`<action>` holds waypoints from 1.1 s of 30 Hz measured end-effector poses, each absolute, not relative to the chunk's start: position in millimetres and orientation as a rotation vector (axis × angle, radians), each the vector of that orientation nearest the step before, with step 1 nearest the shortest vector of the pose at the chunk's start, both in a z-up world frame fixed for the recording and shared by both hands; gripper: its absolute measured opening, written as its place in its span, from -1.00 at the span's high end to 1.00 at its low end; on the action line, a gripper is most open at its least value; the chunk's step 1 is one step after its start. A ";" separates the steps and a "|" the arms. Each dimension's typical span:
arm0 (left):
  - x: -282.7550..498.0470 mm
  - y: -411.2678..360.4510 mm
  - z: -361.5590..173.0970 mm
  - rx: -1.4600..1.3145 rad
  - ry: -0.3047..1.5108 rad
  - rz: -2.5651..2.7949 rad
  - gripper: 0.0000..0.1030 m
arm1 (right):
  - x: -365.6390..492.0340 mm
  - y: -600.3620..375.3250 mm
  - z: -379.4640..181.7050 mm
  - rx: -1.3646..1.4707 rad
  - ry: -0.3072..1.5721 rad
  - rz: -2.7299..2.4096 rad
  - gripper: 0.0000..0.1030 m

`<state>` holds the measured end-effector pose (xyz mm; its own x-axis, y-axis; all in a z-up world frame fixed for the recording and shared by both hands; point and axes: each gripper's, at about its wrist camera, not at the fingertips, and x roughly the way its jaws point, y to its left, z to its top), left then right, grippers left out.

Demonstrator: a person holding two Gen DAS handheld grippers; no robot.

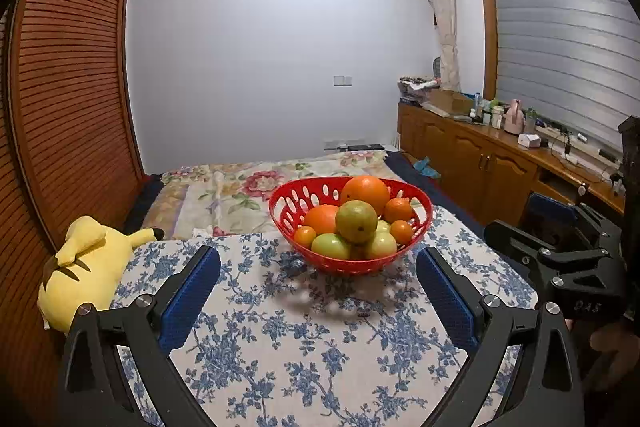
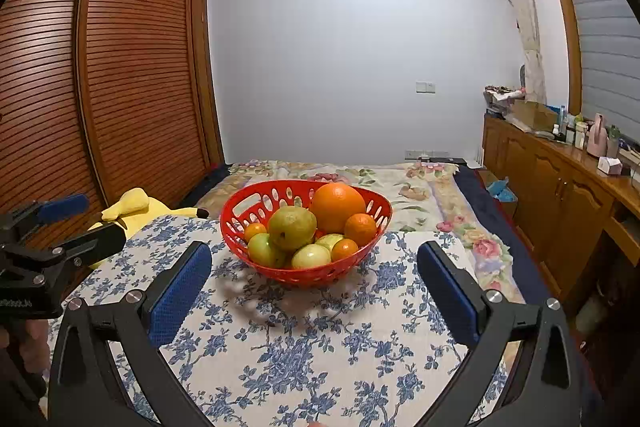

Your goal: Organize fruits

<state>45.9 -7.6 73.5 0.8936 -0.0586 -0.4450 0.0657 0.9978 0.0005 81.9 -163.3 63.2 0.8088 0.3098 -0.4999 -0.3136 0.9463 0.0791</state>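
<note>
Left gripper (image 1: 318, 277): fingers (image 1: 192, 301) standing wide apart, gripping nothing, hovering over the cloth just short of the basket.
Right gripper (image 2: 314, 275): fingers (image 2: 180, 297) likewise spread wide, holding nothing, pointing at the basket from just beside the left one.
Surface (image 1: 304, 355): lying under a white cloth with blue flowers, carrying the basket near its far edge.
Red basket (image 1: 296, 203): sitting upright on the cloth, pierced with oval holes, holding all the fruit in view.
Large orange (image 1: 365, 193): resting at the back of the pile, standing highest.
Green-yellow fruit (image 1: 356, 221): sitting on top at the middle, touching the large orange.
Small oranges (image 1: 401, 231): lying along the sides of the pile, inside the rim.
Pale green fruits (image 1: 330, 246): lying low at the front of the basket.
Writing: showing faintly on the right gripper's body in the left view, too blurred for reading.
Yellow plush toy (image 1: 86, 267): lying at the left edge of the cloth.
Bed (image 1: 224, 195): stretching behind the basket under a flowered quilt.
</note>
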 end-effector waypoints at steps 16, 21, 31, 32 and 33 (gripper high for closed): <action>18.3 4.6 66.6 -0.014 0.478 -0.043 -0.92 | 49.6 -164.8 65.5 -0.033 0.493 0.296 -0.99; 17.8 5.7 62.9 -0.014 0.496 -0.040 -0.92 | 48.1 -165.0 61.5 -0.035 0.500 0.293 -0.99; 17.3 8.8 62.5 -0.025 0.502 -0.042 -0.92 | 48.3 -167.0 57.0 -0.033 0.508 0.282 -0.99; 17.2 9.0 62.9 -0.026 0.502 -0.040 -0.92 | 48.4 -167.0 57.0 -0.034 0.507 0.282 -0.99; 17.5 9.7 62.3 -0.027 0.502 -0.041 -0.92 | 48.4 -167.2 56.9 -0.033 0.506 0.282 -0.99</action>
<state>17.5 9.7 62.3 0.8759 -0.0456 -0.4803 0.0322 0.9988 -0.0361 48.4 -167.2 56.9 0.8369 0.2584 -0.4826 -0.2748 0.9607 0.0379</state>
